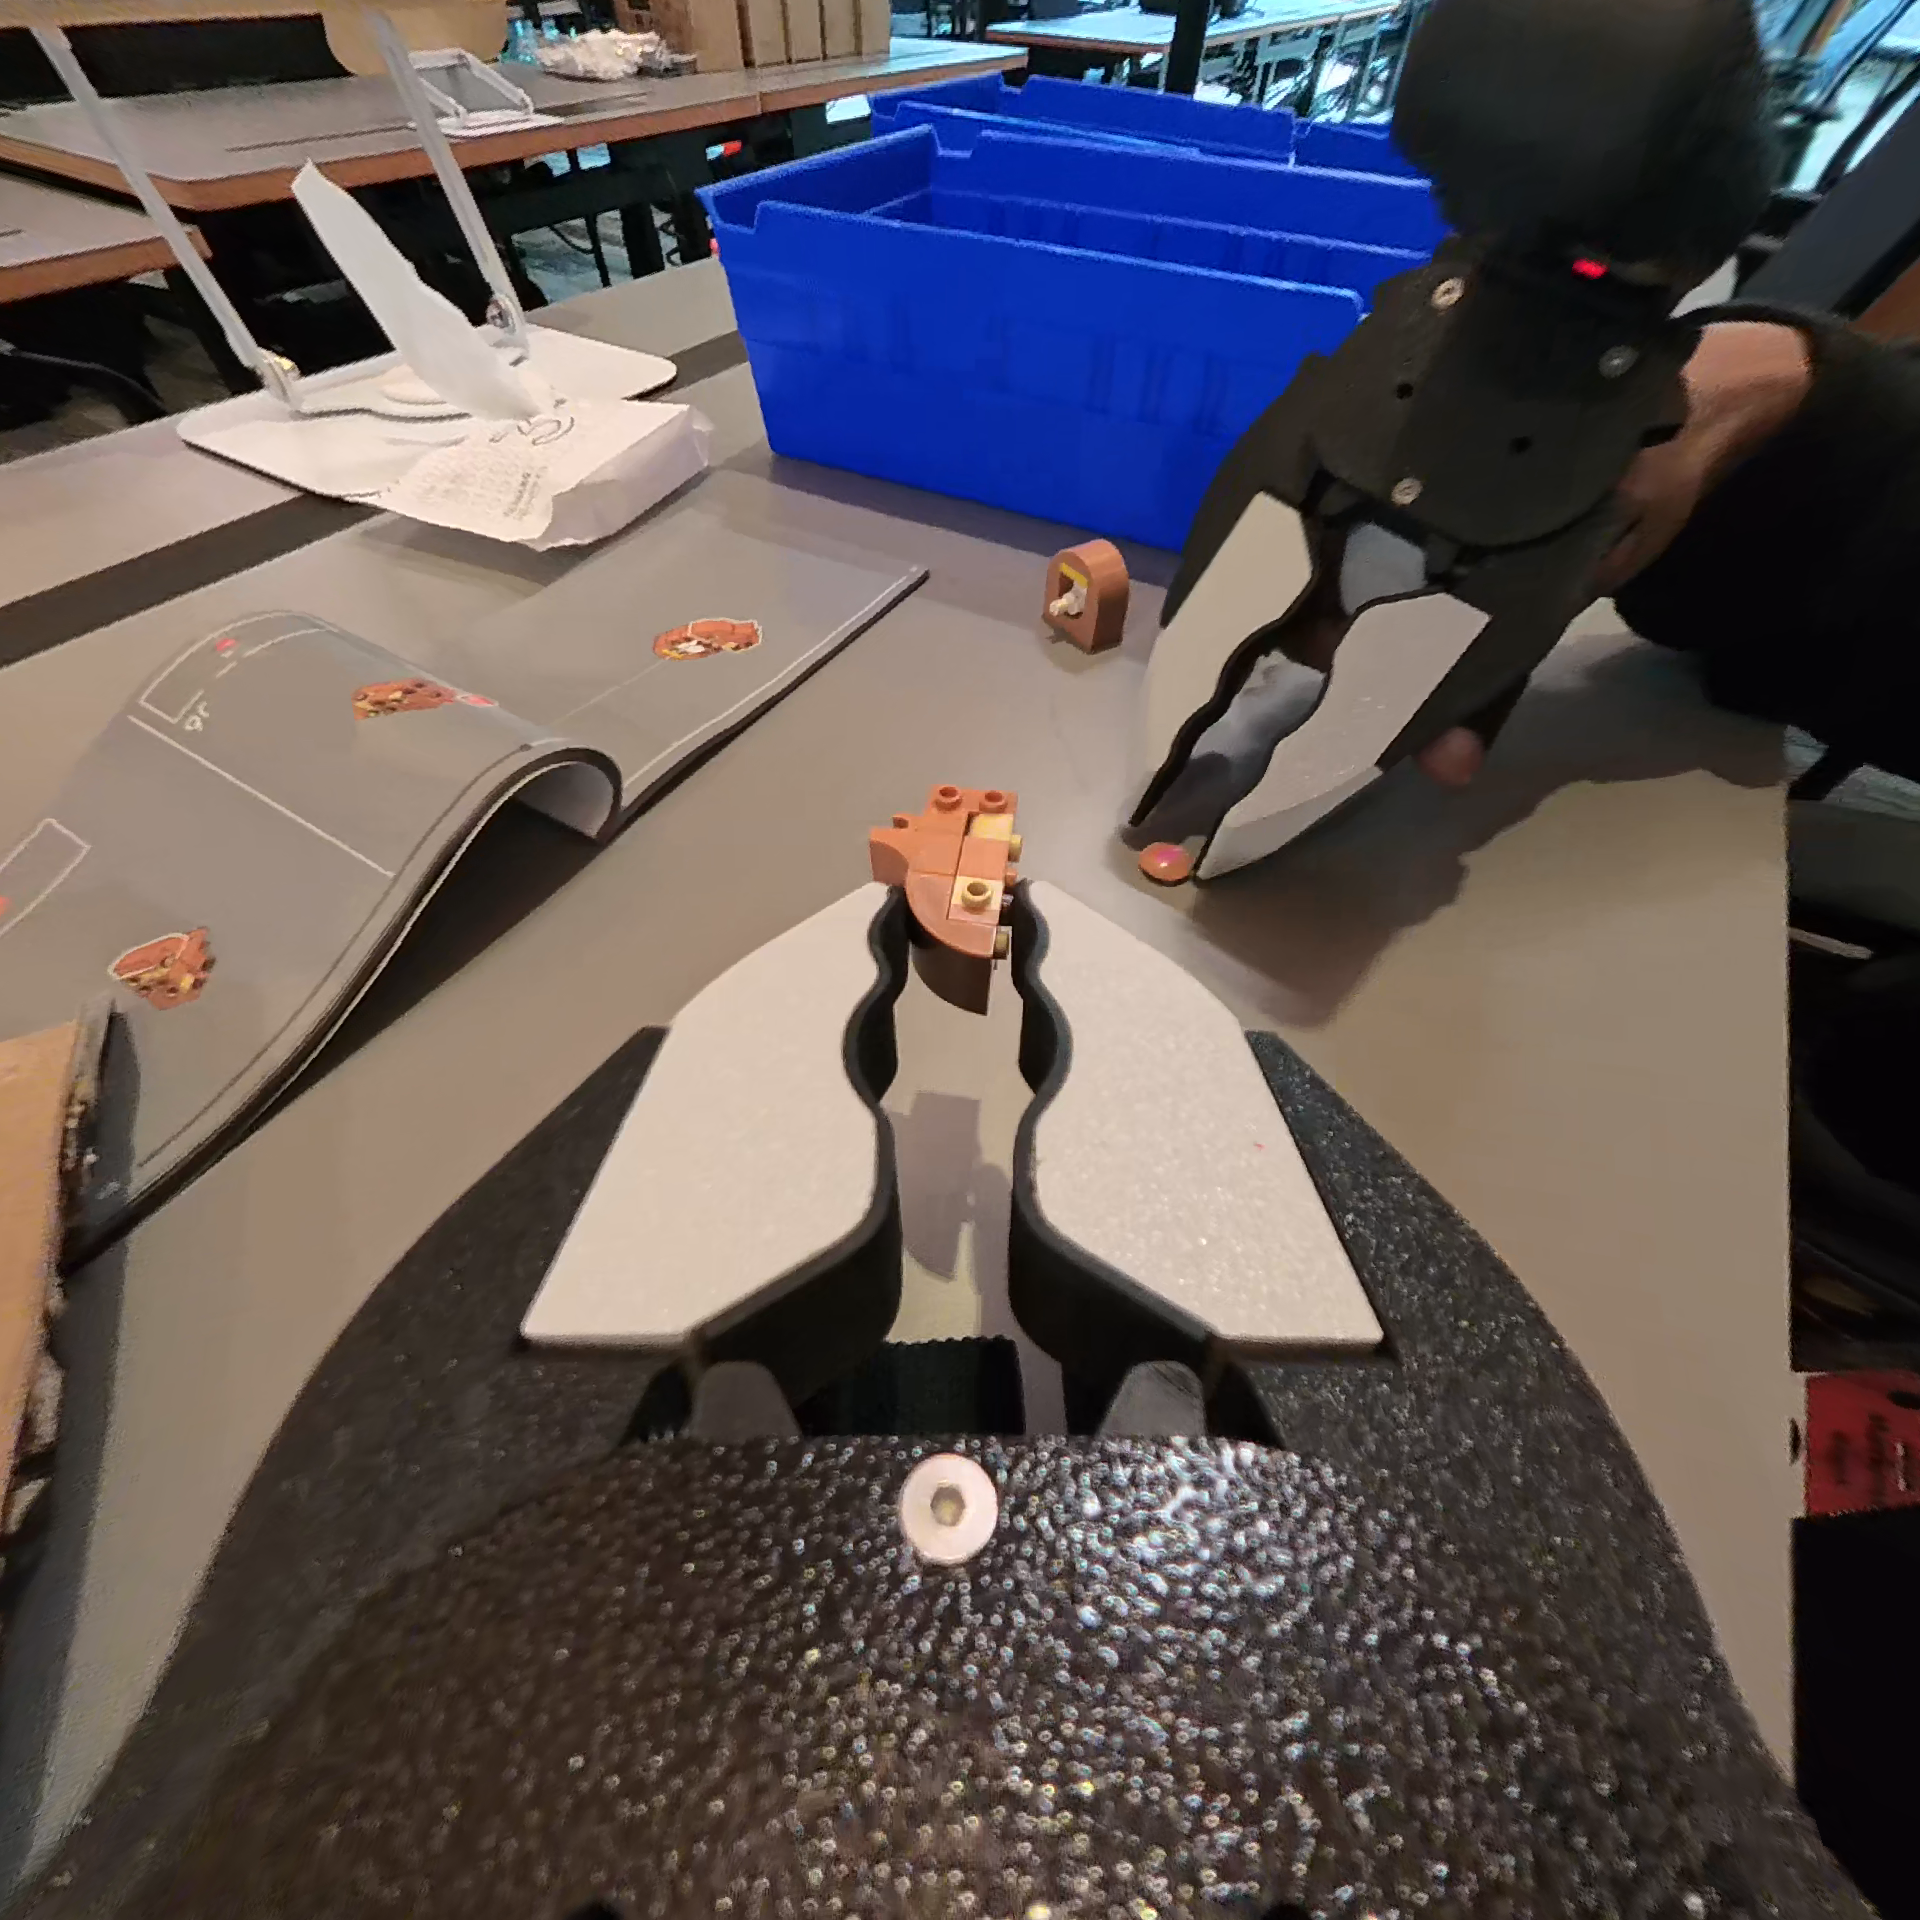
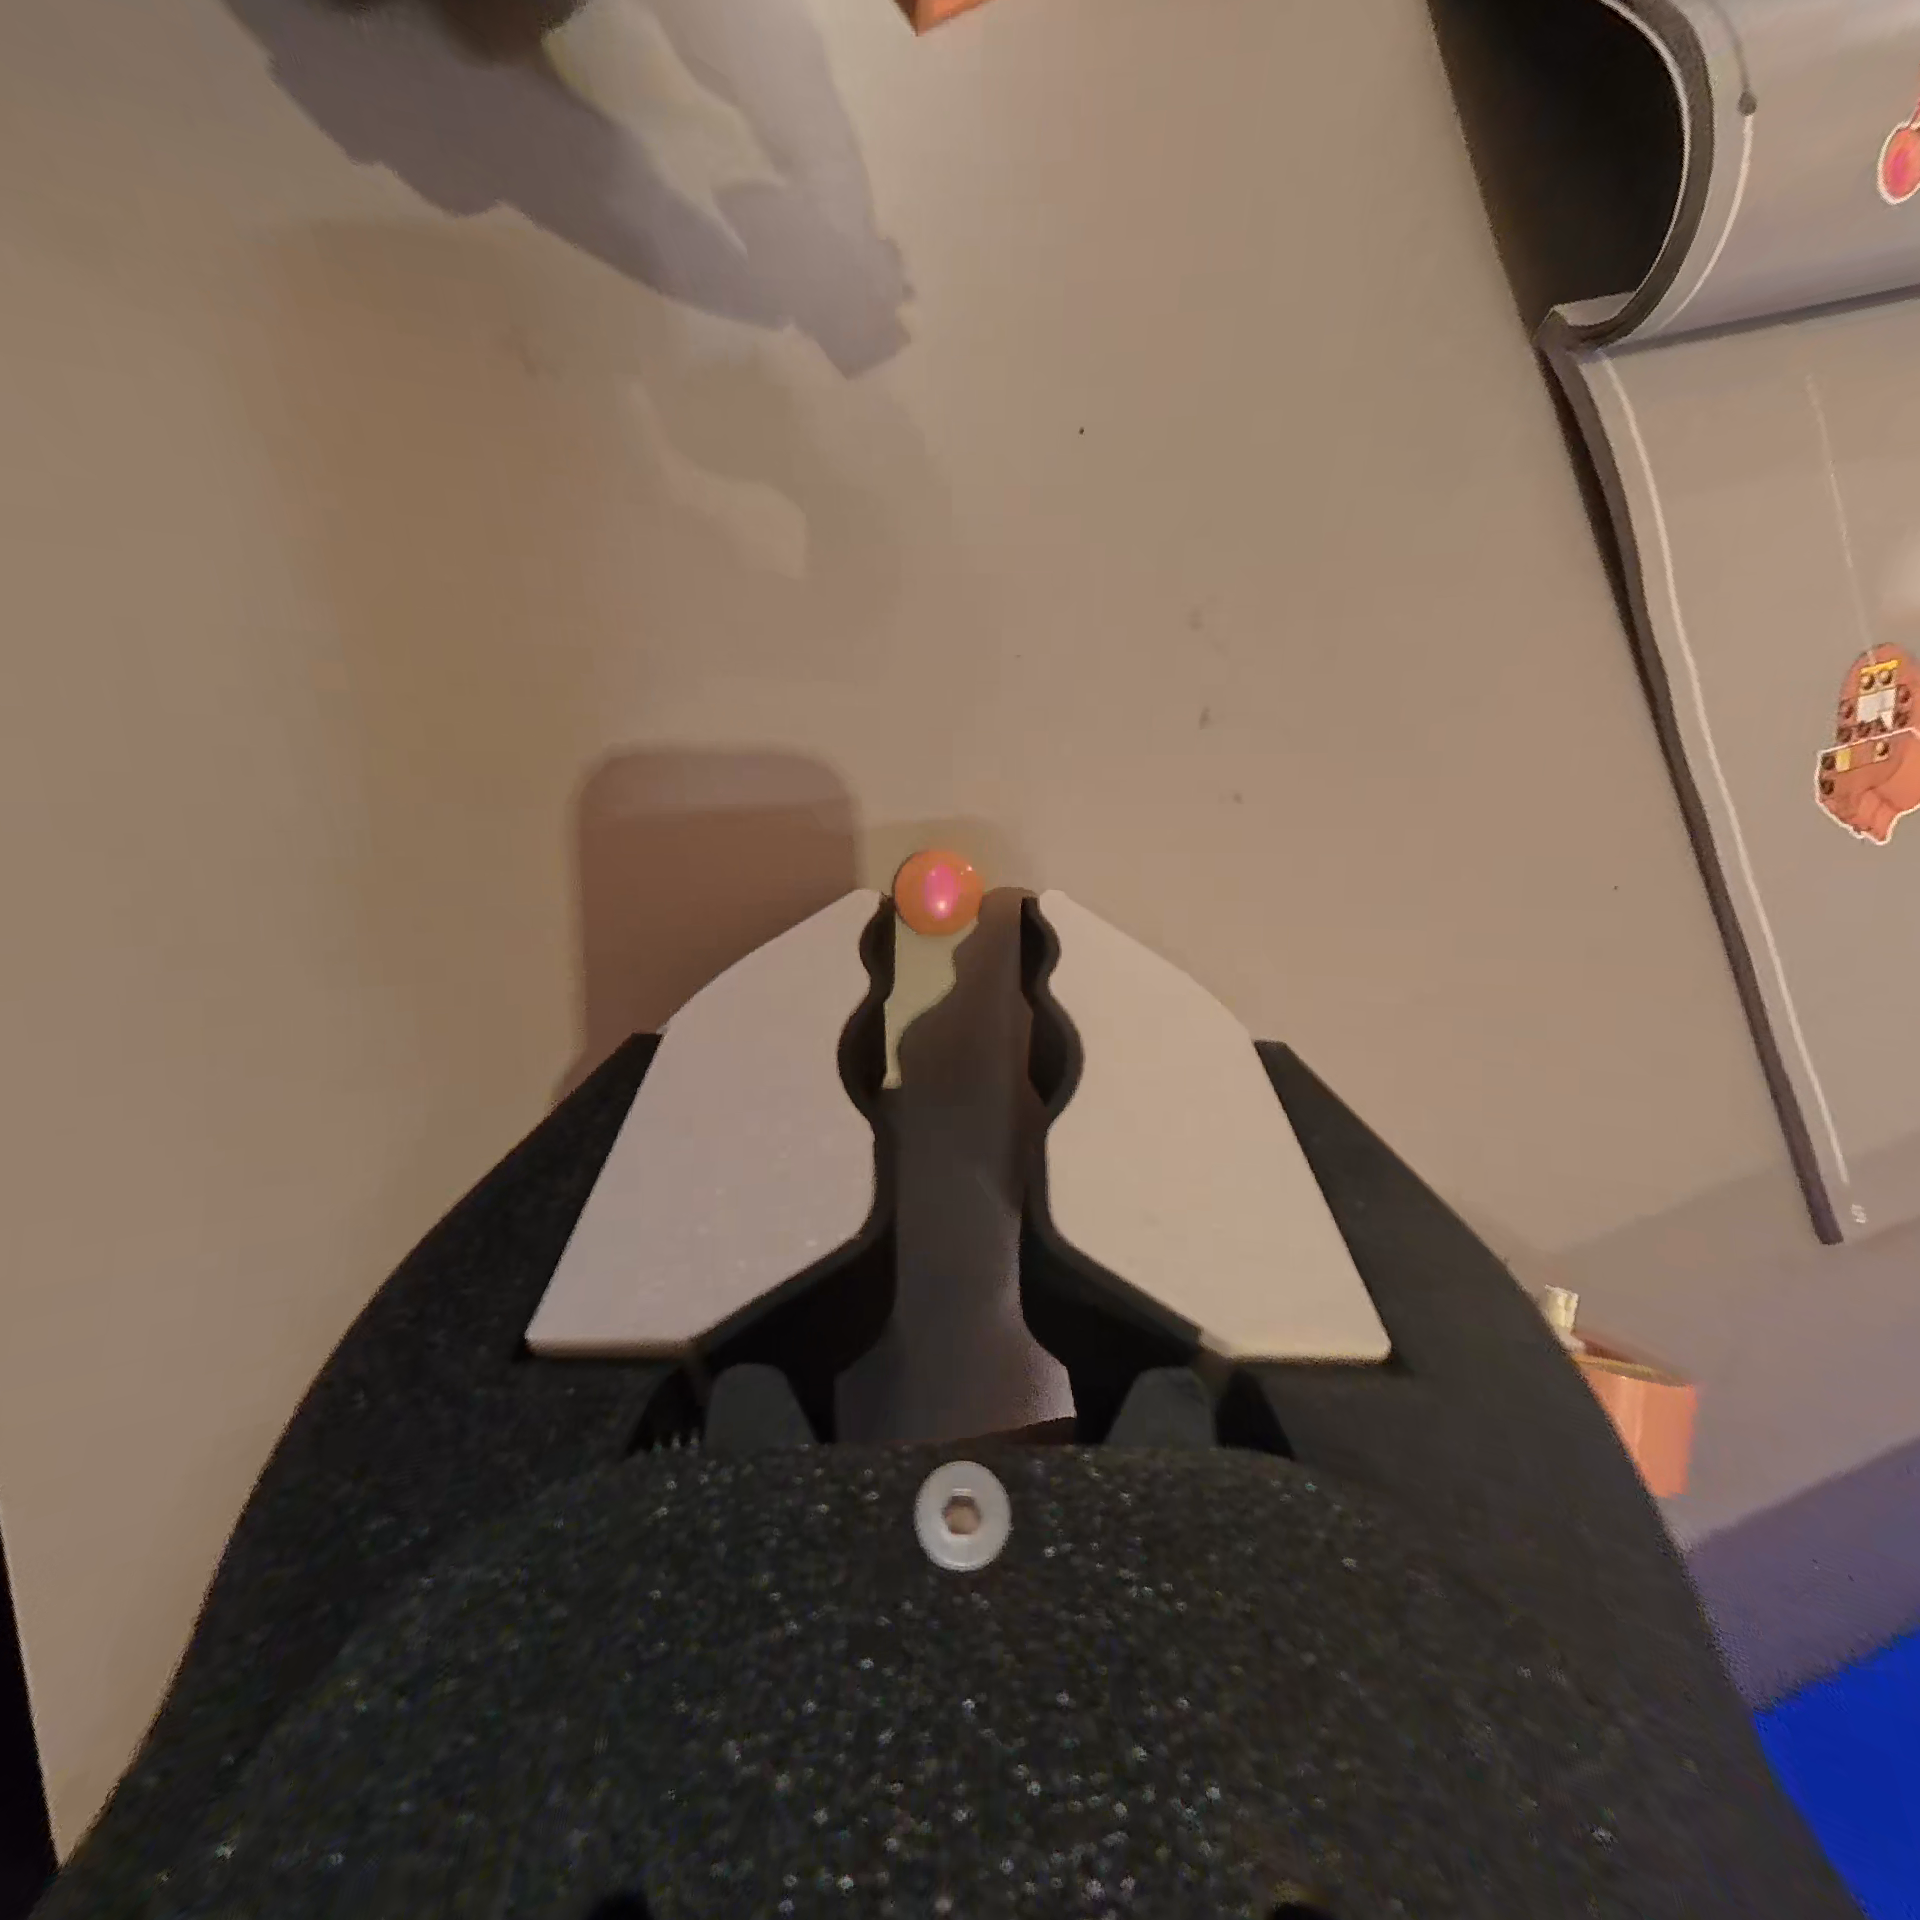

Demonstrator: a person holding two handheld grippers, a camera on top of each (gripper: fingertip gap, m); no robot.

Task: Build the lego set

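On the far left, an open booklet (image 1: 343,790) lies flat on the grey surface (image 1: 748,862), its pages showing pictures of a brown brick model. We read it as a building guide kept in sight. Behind it a white bag (image 1: 551,468) rests on a white stand base (image 1: 436,405).

At centre, our left gripper (image 1: 951,904) has its jaws narrow and clamped on a brown brick build (image 1: 951,873). The fingertips (image 1: 831,935) press both sides of its curved lower part, and the studded top sticks out past the tips. It appears lifted clear of the surface, studs exposed, probably so more pieces can go on.

Farther right, a small brown arch piece (image 1: 1086,594) stands alone near the blue bins (image 1: 1039,364). From what we can see the bins' insides look bare, though their floors are mostly hidden.

On the right, our right gripper (image 2: 951,914) points down at the surface, jaws narrowly apart and gripping nothing. A small round orange stud (image 2: 938,890) lies on the surface at the tips, touching or just beside the left fingertip (image 2: 862,914), apart from the right one. A hand (image 1: 1704,457) holds this gripper.
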